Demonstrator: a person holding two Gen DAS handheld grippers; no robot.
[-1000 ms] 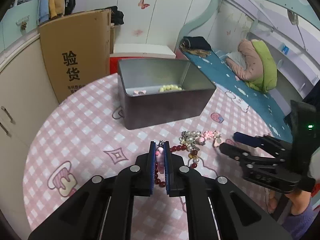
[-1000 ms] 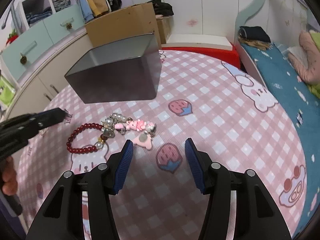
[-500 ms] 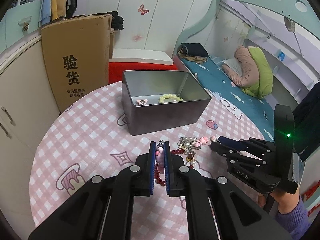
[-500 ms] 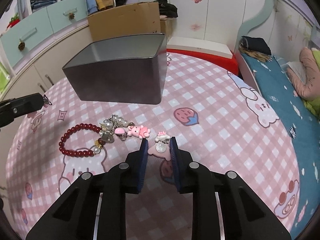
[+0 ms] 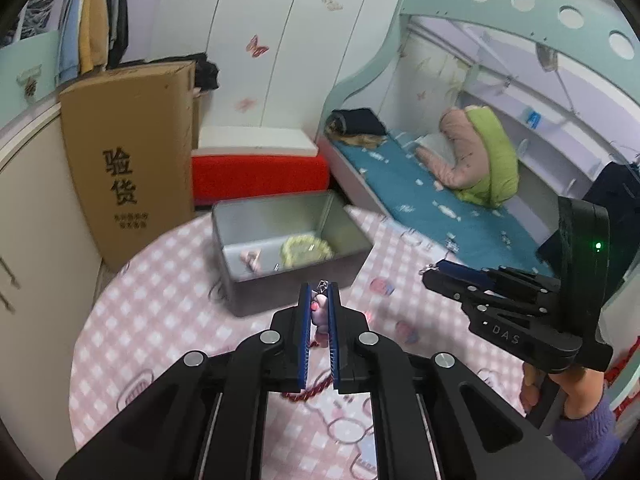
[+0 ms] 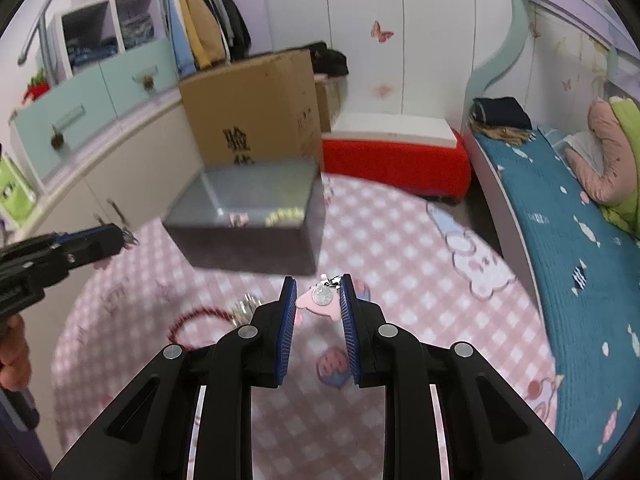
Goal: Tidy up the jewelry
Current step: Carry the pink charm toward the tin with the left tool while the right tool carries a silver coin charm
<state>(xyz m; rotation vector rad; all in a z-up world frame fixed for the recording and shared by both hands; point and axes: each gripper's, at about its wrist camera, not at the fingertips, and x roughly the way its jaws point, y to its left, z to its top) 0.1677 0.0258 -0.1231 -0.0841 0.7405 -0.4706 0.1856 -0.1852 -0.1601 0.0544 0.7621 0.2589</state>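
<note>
My left gripper (image 5: 319, 300) is shut on a small pink charm (image 5: 319, 312) and holds it above the table, near the front of the grey metal box (image 5: 280, 280). My right gripper (image 6: 319, 294) is shut on a pink charm with a silver disc (image 6: 320, 300), also lifted. Each gripper shows in the other's view: the right gripper (image 5: 434, 272) and the left gripper (image 6: 120, 236). The box (image 6: 248, 248) holds a yellow-green bead bracelet (image 5: 306, 249) and a small pink piece (image 5: 251, 258). A dark red bead bracelet (image 6: 200, 322) lies on the table.
The round table has a pink checked cloth (image 5: 152, 320). A tall cardboard carton (image 5: 128, 168) stands behind the box at the left. A red bench (image 6: 396, 160) and a bed with a blue sheet (image 6: 568, 240) lie beyond the table's far and right edges.
Both grippers have risen well above the table with their charms. The right gripper went from open to shut on the silver-disc charm and lifted it off the cloth.
</note>
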